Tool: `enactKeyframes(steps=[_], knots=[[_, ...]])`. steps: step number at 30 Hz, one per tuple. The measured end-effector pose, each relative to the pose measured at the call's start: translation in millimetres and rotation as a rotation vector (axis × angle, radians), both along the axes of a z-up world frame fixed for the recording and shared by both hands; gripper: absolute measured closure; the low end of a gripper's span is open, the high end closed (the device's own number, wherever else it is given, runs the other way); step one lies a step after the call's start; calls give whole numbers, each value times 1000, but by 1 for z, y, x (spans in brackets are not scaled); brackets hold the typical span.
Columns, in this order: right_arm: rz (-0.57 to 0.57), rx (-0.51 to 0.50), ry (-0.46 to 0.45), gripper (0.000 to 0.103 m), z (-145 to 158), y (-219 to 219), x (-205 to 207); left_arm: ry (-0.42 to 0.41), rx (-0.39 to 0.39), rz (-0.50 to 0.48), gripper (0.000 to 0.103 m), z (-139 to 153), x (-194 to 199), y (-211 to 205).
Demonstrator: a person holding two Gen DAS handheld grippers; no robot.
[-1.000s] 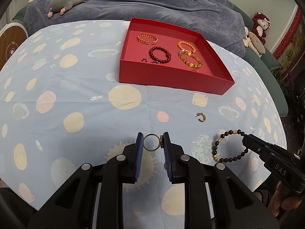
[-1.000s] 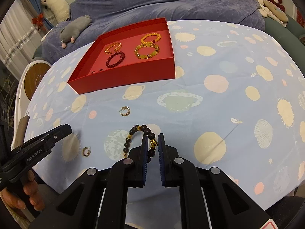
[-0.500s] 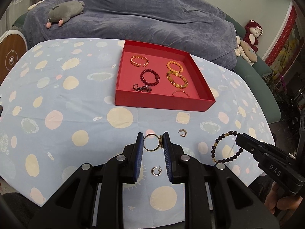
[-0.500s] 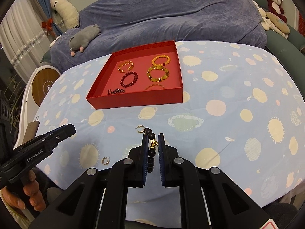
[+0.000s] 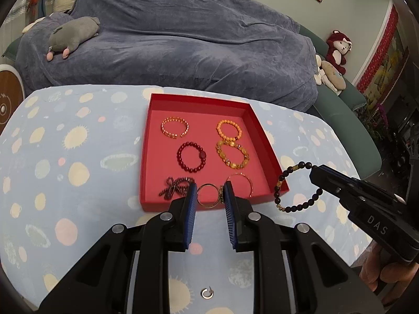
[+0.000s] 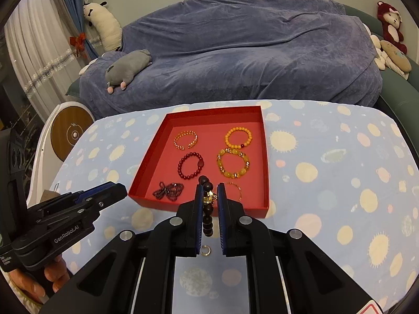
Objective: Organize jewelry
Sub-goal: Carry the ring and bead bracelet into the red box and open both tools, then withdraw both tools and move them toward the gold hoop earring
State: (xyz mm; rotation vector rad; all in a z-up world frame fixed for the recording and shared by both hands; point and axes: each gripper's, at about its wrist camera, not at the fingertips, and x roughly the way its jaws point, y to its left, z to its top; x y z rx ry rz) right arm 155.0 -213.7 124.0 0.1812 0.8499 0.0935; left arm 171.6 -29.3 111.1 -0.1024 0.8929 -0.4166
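Pinching a thin gold ring (image 5: 208, 195) between the blue pads, my left gripper (image 5: 209, 196) held it upright, seen against the near wall of the red tray (image 5: 146, 141). Only the left view showed the ring; from the right camera, that gripper (image 6: 104, 192) appeared side-on and the ring was hidden. My right gripper (image 6: 209, 198) was clamped on a dark beaded bracelet (image 6: 207, 209) with gold spacers. In its own view the beads ran in a line between the pads, while the left view showed the whole loop (image 5: 296, 185) dangling beside the tray's near right corner. Inside the tray lay a gold cuff (image 5: 174, 130), an orange bracelet (image 5: 228, 132), a dark red bracelet (image 5: 191, 157), an amber one (image 5: 232, 155), a dark beaded bow (image 5: 175, 187) and a thin bangle (image 5: 242, 183). One small hoop earring (image 5: 207, 293) lay on the planet-print cloth (image 5: 65, 157) below my left gripper.
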Motion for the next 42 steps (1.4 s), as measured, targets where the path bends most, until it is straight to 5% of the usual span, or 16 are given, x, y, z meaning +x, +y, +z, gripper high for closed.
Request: enactKeyframes(steps=[11,25,28,32,42], knots=[[20,35,58,93,-38,6,79,45,44,-15,83,-35,78,-25],[-14,8,151,93,-94,-5,112,105,90,-8,82,-83,110,-26],[-27,-11,140,86,-93,-7,109,89,103,5,82,-83,108,-25],[-43,-29,109,61,-86,-9,100,64,104,30,63,-79,103,-21],[-46,-24,94,60,-71,-7,70,27,95,43,58,-58,76,-13]])
